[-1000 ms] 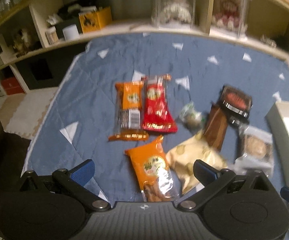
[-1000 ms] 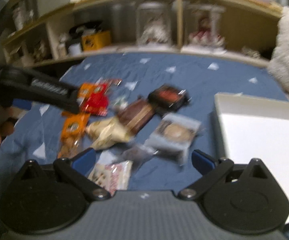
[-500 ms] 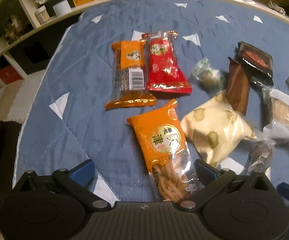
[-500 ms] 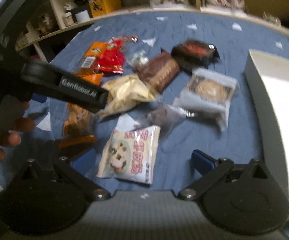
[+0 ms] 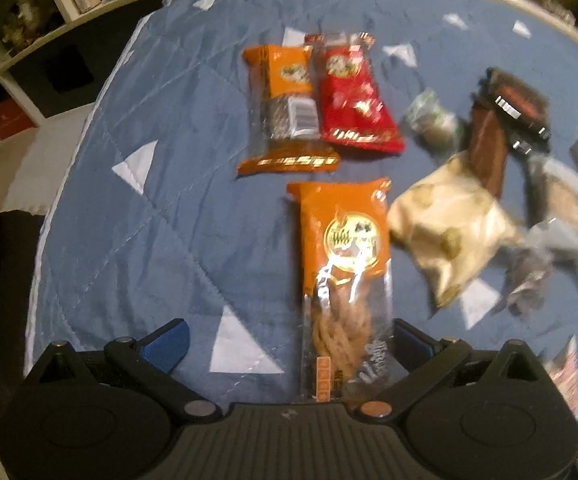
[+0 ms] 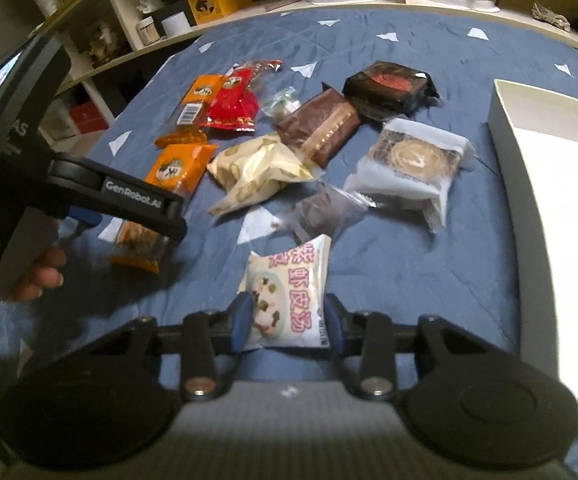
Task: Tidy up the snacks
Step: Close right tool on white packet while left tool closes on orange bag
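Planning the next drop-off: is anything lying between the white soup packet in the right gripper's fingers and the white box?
Nothing visible does. The white soup packet sits between the closing jaws of the right gripper, and only bare blue quilt lies between it and the white box. The cookie pack lies farther back, off that line.

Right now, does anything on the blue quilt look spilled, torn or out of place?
Nothing looks spilled or torn. The snack packets lie in a loose, overlapping heap, which is the mess to sort, and the white box beside them shows nothing inside. The right gripper is closing on the white packet.
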`<state>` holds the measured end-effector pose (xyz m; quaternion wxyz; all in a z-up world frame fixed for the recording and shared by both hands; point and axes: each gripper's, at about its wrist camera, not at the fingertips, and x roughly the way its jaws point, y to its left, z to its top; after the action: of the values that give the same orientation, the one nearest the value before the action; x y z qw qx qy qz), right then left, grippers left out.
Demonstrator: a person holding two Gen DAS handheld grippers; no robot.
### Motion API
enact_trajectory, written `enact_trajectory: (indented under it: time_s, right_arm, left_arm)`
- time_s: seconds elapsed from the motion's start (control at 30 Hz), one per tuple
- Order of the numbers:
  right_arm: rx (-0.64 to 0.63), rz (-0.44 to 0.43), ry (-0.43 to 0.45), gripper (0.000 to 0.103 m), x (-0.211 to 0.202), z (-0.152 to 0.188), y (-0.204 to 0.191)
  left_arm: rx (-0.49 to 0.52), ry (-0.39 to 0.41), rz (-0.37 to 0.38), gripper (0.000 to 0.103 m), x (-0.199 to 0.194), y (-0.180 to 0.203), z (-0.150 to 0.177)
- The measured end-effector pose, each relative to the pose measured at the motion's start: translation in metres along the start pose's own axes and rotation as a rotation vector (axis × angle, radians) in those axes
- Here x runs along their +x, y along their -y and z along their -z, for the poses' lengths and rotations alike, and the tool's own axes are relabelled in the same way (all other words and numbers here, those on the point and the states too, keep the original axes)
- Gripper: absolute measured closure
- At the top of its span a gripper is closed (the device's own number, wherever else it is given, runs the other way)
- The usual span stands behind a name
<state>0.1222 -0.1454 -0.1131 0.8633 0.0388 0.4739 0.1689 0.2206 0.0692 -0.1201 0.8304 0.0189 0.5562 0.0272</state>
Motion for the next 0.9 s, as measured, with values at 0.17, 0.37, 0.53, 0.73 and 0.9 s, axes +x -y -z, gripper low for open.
enact_trajectory:
  time_s: [0.17, 0.37, 0.53, 0.73, 0.9]
  right_arm:
    - [0.003, 0.004, -0.002, 0.040, -0.011, 0.008, 0.002]
    - [-0.021, 0.025, -0.004, 0.023, -0.008, 0.005, -0.003]
    - [-0.006, 0.003, -0.048, 0.023, 0.005, 0.003, -0.004]
    - [-0.019, 0.011, -0.077, 0.030, 0.013, 0.004, -0.008]
    - [-0.015, -0.001, -0.074, 0.053, 0.012, 0.002, -0.004]
  left_arm:
    - [-0.045, 0.027, 0.131, 0.000, -0.007, 0.001, 0.000]
    - [-0.056, 0.023, 0.149, 0.005, -0.004, 0.007, -0.002]
    - [-0.086, 0.015, 0.192, 0.023, -0.002, 0.004, -0.002]
    - [-0.093, 0.005, 0.159, 0.041, 0.003, 0.003, -0.003]
    - [-0.082, 0.006, 0.144, 0.058, 0.002, 0.003, -0.003]
